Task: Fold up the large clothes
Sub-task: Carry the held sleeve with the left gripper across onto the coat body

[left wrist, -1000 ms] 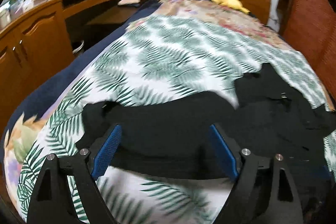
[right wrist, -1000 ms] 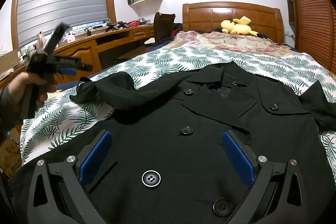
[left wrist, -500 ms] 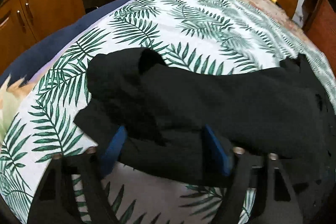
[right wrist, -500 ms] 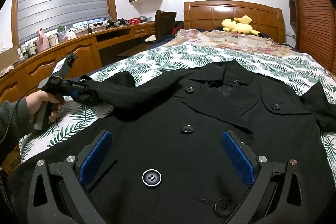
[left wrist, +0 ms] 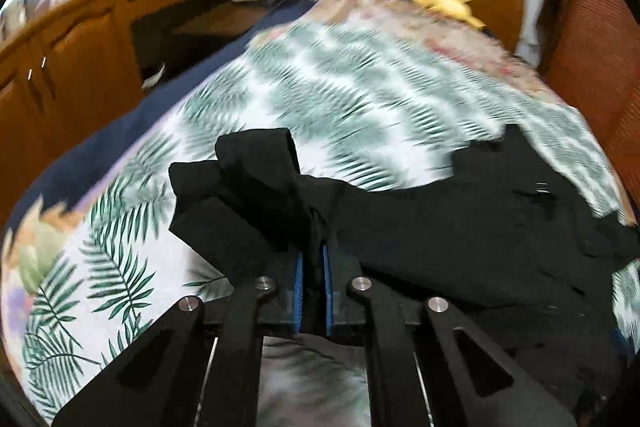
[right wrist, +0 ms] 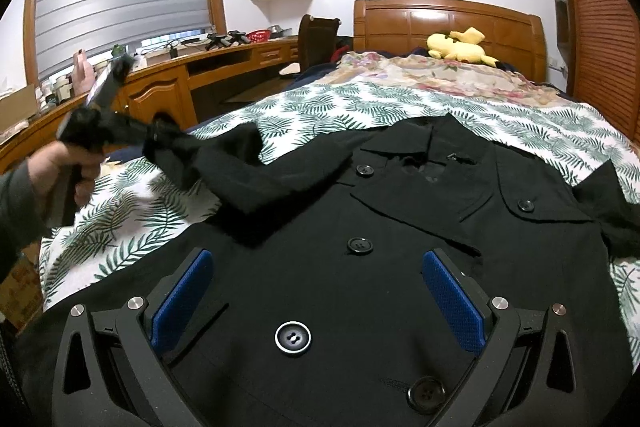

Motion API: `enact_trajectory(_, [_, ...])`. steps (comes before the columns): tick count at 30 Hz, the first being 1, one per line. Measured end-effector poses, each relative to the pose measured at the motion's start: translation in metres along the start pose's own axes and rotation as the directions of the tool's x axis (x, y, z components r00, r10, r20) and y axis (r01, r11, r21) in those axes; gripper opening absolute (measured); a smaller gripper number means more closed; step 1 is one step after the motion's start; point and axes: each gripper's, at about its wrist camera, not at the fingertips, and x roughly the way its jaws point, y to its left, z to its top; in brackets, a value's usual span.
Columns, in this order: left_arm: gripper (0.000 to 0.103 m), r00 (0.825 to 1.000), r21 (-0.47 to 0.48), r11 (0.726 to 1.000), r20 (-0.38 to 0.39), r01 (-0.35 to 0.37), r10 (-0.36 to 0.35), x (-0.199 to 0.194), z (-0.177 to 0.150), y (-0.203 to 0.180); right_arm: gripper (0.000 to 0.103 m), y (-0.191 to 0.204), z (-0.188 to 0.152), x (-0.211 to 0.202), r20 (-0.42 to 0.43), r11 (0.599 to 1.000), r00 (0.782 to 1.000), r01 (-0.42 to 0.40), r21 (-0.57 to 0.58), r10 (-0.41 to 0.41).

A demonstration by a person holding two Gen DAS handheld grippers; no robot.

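Coat [right wrist: 360,267], black and buttoned, is laid face up across a bed [right wrist: 460,107] covered by a palm-leaf bedspread [left wrist: 320,99], with the collar [right wrist: 404,143] turned toward a wooden headboard [right wrist: 448,23]. One sleeve [right wrist: 248,171] is seen lifted off the bedspread at its cuff end and drawn toward a wooden desk [right wrist: 168,87] beside the bed. The left gripper [left wrist: 312,267] is found clamped on that sleeve [left wrist: 260,195]: its jaws have just been closing, and bunched black cloth is pinched between the blue pads [left wrist: 298,287]. The same tool is seen from the right wrist view, held in a hand [right wrist: 64,167] at the bed's edge. The right gripper [right wrist: 320,291] is held over the coat's front with its jaws spread wide and nothing gripped between them. A yellow plush toy [right wrist: 460,45] is noted by the headboard. A large round button [right wrist: 293,337] is noted between the right fingers.
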Motion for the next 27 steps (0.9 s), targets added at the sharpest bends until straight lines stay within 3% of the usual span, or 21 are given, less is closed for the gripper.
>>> enact_trajectory(5, [0.008, 0.991, 0.114, 0.990, 0.091, 0.088, -0.099, -0.059, 0.006, -0.062, 0.103, -0.005, -0.004, -0.040, 0.011, 1.000, 1.000, 0.009, 0.007, -0.009])
enact_trajectory(10, [0.008, 0.970, 0.210, 0.964, 0.145, 0.163, -0.195, -0.100, -0.004, -0.115, 0.102, -0.016, -0.021, -0.085, 0.012, 0.998, 0.998, 0.058, 0.036, -0.059])
enact_trajectory(17, [0.009, 0.947, 0.310, 0.930, 0.188, 0.195, -0.261, -0.139, -0.041, -0.159, 0.102, -0.021, -0.046, -0.130, -0.006, 0.988, 0.990, 0.142, 0.051, -0.142])
enact_trajectory(22, [0.033, 0.934, 0.335, 0.915, 0.195, 0.224, -0.300, -0.155, -0.066, -0.173, 0.102, -0.020, -0.055, -0.146, -0.028, 0.982, 0.985, 0.173, 0.069, -0.172])
enact_trajectory(23, [0.043, 0.929, 0.340, 0.913, 0.205, 0.227, -0.307, -0.159, -0.070, -0.176, 0.102, -0.020, -0.056, -0.149, -0.033, 0.982, 0.984, 0.177, 0.070, -0.176])
enact_trajectory(25, [0.051, 0.916, 0.350, 0.903, 0.217, 0.249, -0.337, -0.166, -0.076, -0.179, 0.102, -0.014, -0.055, -0.154, -0.037, 0.981, 0.982, 0.185, 0.062, -0.183])
enact_trajectory(27, [0.071, 0.906, 0.355, 0.898, 0.230, 0.261, -0.354, -0.174, -0.082, -0.181, 0.102, -0.012, -0.052, -0.160, -0.039, 0.980, 0.981, 0.191, 0.054, -0.189])
